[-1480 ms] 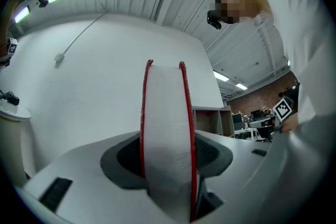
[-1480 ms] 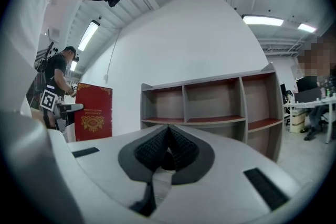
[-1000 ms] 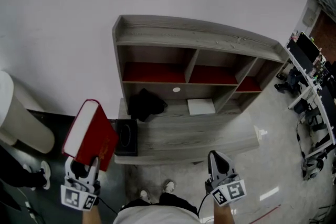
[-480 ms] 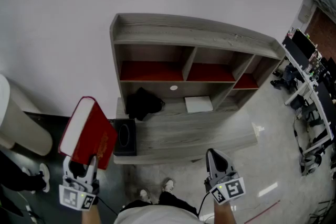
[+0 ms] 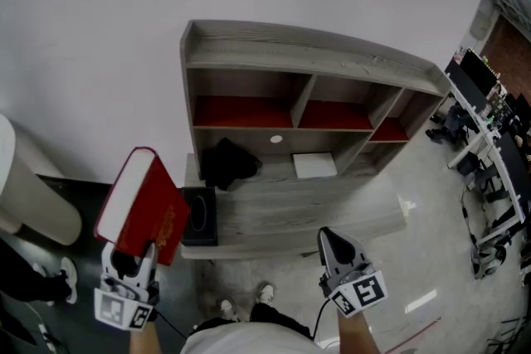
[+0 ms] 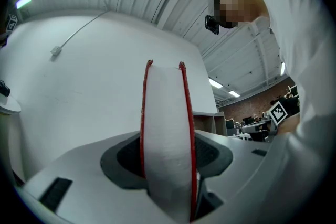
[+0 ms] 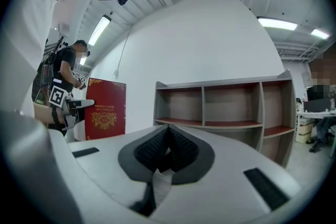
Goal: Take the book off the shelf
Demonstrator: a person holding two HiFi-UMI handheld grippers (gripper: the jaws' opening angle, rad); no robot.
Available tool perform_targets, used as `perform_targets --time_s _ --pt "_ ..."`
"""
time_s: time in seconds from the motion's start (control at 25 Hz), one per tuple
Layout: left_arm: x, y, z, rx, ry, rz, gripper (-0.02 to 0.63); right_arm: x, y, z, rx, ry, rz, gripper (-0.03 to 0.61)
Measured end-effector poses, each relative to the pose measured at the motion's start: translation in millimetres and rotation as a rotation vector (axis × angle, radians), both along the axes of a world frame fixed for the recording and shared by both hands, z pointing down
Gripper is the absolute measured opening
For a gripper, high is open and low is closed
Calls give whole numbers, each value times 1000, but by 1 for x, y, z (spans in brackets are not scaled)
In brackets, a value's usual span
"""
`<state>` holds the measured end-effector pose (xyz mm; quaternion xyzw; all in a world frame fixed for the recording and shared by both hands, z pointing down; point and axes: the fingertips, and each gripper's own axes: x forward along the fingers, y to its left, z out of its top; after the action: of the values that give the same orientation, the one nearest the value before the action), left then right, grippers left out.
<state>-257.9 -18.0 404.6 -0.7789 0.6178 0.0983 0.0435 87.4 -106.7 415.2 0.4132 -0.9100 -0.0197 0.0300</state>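
A red book (image 5: 143,210) with a gold emblem stands upright in my left gripper (image 5: 133,254), off the grey wooden shelf (image 5: 309,62) and to its lower left. In the left gripper view the book (image 6: 166,128) shows edge-on, white pages between red covers, and the pads (image 6: 131,157) press on both covers, so my left gripper (image 6: 167,165) is shut on it. My right gripper (image 5: 334,248) hovers in front of the shelf's low board, jaws together with nothing between them. The right gripper view shows its pads (image 7: 178,148) meeting, the book (image 7: 106,108) at the left and the shelf (image 7: 223,107) ahead.
A black cloth bundle (image 5: 228,164) and a white flat sheet (image 5: 315,167) lie on the shelf's lower board. A black box (image 5: 199,216) sits at its left end. A white rounded body (image 5: 29,191) stands at far left, and desks (image 5: 489,120) at far right. The person's shoes (image 5: 265,294) are below.
My right gripper has drifted a little to the left and up. The left gripper and the book stay nearly where they were.
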Motion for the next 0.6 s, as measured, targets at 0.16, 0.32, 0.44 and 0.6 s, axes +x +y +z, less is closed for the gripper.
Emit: perform_targets --time_s 0.16,0.32,0.44,0.6 --pt "-5 2 -1 6 3 4 236 -13 0 -1 -3 8 -22 23" --pt "-15 4 0 9 16 6 236 -22 3 3 -12 17 -27 23" --pt "-19 5 0 15 26 20 236 -31 3 4 -14 25 -32 23" --pt "-25 5 1 10 34 27 236 -42 1 2 -13 29 -37 23"
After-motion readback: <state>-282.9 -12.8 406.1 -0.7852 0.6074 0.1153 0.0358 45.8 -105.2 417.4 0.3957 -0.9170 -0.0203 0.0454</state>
